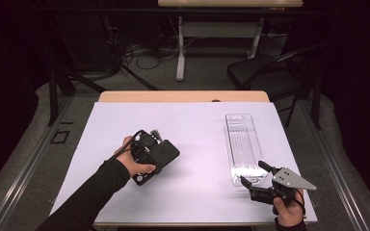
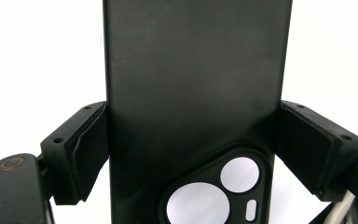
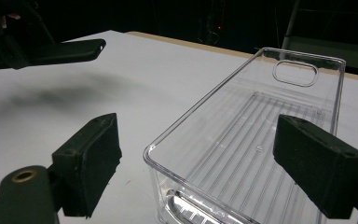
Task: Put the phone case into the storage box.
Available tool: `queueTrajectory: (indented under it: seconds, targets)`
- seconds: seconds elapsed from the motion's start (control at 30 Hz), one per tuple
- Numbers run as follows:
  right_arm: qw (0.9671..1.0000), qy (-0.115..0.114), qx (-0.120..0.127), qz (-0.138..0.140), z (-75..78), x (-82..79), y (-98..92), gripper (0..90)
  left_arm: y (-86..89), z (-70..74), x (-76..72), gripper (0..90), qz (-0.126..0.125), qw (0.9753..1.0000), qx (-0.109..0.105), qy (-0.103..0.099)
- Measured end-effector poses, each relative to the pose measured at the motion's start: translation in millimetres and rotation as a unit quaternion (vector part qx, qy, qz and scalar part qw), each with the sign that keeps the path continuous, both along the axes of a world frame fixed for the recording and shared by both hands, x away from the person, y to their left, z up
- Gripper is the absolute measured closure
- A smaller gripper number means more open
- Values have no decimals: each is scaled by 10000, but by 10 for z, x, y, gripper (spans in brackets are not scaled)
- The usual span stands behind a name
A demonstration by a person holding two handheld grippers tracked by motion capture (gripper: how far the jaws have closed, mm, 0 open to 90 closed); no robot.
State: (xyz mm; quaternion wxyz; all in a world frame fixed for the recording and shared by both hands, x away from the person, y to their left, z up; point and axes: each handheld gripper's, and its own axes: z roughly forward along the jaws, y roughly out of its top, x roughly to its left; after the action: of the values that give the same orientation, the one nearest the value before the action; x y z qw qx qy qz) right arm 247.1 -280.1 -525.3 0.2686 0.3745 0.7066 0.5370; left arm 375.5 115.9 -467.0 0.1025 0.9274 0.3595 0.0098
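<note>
One black phone case [image 2: 191,93] is the thing in hand: the left gripper [image 1: 149,156] has it pinched across its width, both pads pressed flat against the long edges, camera cut-outs toward the gripper's body. From the high view the case is lifted clear of the white table [image 1: 192,125], left of centre, with its shadow lying on the sheet beneath. In the right gripper view it shows as a flat black slab [image 3: 70,51] held level above the surface.

Well apart to the right stands a clear plastic bin [image 1: 243,147], long and narrow, open-topped and empty, its ribbed floor plain to see. The right gripper [image 1: 255,175] sits at the bin's near end with its jaws wide apart and nothing between them; they straddle the near corner without closing on the wall.

My reading is that the carry step is under way, with the case picked up and not yet delivered. Next would come a move rightward over the bin's rim, turning the case to run along the bin's length, while the right gripper steadies the near wall before the release
</note>
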Motion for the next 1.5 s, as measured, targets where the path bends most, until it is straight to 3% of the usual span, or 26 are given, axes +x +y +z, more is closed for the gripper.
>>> queueTrajectory:
  seconds: [0.8, 1.13, 1.3, 1.5]
  targets:
    - [10000, -27, -78, 2, 11, 15, 39, 144, 15, 193, 72, 148, -138, 9998, -90, 83]
    - [9996, -100, -260, 72, 64, 28, 112, 144, -20, 267, 88, 149, -273, 9995, -142, 121]
    - [9984, -209, -494, 168, 115, 53, 185, 143, -36, 294, 97, 150, -291, 9994, -166, 122]
    - [9937, -208, -1087, 187, 176, 106, 328, 146, -50, 345, 104, 150, -355, 9991, -184, 162]
